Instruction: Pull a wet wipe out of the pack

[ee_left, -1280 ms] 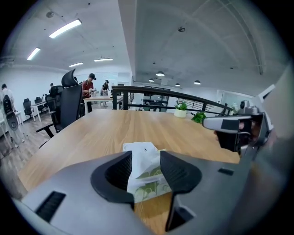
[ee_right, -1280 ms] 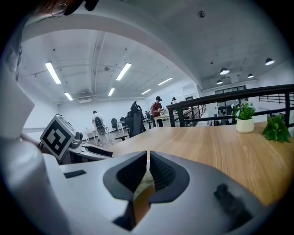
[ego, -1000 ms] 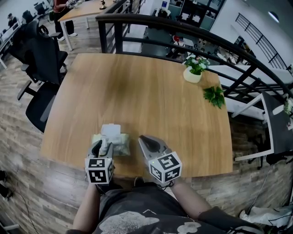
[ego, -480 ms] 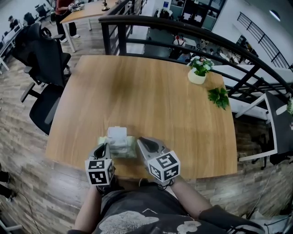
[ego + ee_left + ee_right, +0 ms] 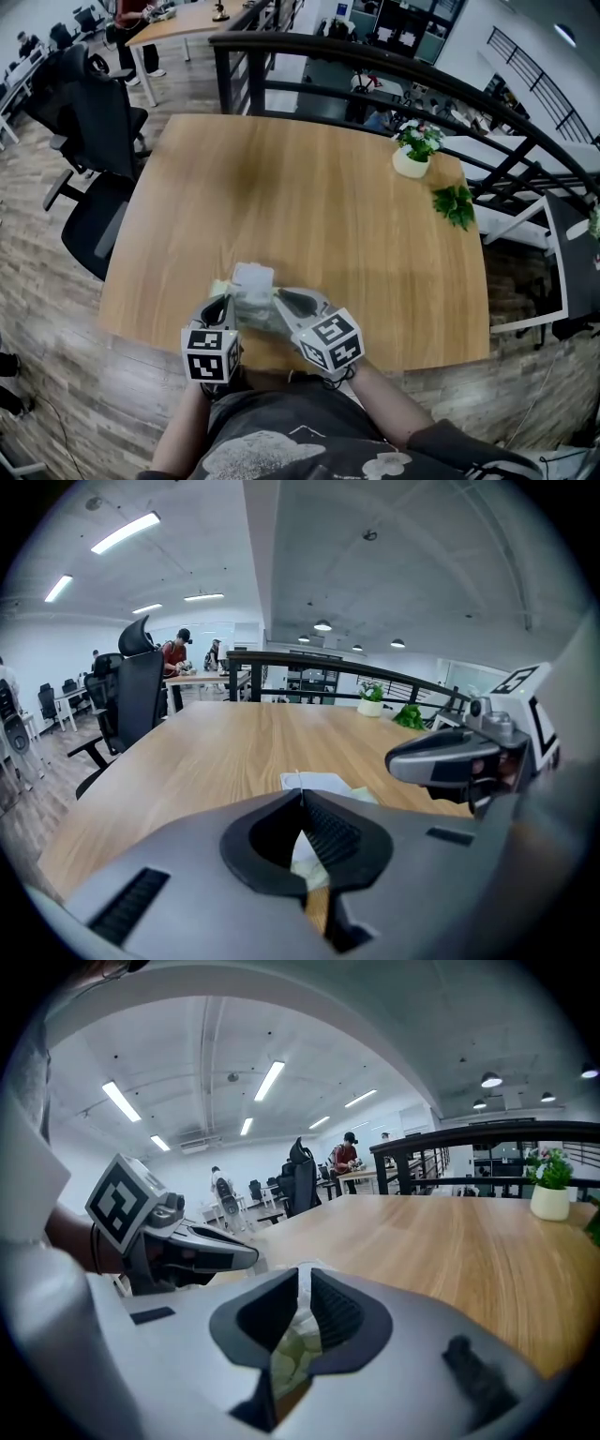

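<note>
The wet wipe pack point(image 5: 247, 302), pale green with a raised white lid flap point(image 5: 253, 277), lies near the front edge of the wooden table point(image 5: 309, 206). My left gripper point(image 5: 225, 302) sits at the pack's left end. In the left gripper view its jaws point(image 5: 302, 794) meet at the tips, pinching a thin edge of the pack point(image 5: 323, 782). My right gripper point(image 5: 278, 296) reaches the pack's right side. Its jaws point(image 5: 305, 1283) stand a narrow slit apart, and white and green pack material point(image 5: 289, 1354) shows through the slit. Each gripper view also shows the other gripper: the left one point(image 5: 246, 1258) and the right one point(image 5: 394, 759).
A potted plant in a white pot point(image 5: 412, 155) and a loose green sprig point(image 5: 455, 202) stand at the table's far right. A black railing point(image 5: 375, 61) runs behind the table. A black office chair point(image 5: 89, 122) stands to the left, off the table.
The left jaws have closed at the pack's left end. The right gripper has moved left and forward until its tips are at the pack's right side.
</note>
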Available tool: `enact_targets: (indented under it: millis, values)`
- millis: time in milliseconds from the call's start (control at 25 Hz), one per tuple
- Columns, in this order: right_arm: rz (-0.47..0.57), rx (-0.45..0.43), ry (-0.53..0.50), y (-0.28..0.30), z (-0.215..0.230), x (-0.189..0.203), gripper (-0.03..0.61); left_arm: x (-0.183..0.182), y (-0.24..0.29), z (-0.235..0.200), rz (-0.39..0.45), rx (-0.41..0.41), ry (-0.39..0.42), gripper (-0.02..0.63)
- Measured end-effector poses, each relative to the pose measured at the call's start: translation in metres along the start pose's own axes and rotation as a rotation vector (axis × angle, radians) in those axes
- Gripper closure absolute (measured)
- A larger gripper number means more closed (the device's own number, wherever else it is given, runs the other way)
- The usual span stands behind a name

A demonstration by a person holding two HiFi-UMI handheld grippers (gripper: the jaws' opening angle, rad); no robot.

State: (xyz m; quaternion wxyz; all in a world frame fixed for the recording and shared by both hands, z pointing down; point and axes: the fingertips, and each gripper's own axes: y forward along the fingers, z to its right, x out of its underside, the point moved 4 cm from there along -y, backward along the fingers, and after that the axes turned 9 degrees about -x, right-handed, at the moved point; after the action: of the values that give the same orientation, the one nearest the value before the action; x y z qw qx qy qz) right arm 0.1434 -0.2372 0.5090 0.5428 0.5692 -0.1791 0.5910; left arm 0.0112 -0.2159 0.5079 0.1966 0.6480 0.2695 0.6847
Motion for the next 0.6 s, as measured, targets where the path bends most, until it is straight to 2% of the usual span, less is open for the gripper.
enact_targets:
  millis: [280, 360, 600]
  values:
    - [-0.064, -0.035, -0.011, 0.021, -0.008, 0.005, 0.541, 0.001, 0.002, -0.002, -0.011, 0.053, 0.020, 0.599]
    - [-0.089, -0.039, -0.017, 0.027, -0.010, 0.009, 0.478, 0.002, 0.004, -0.004, -0.012, 0.065, 0.022, 0.600]
    - [-0.161, -0.026, -0.035, 0.036, -0.012, 0.020, 0.446, 0.002, 0.008, -0.008, -0.015, 0.095, 0.022, 0.598]
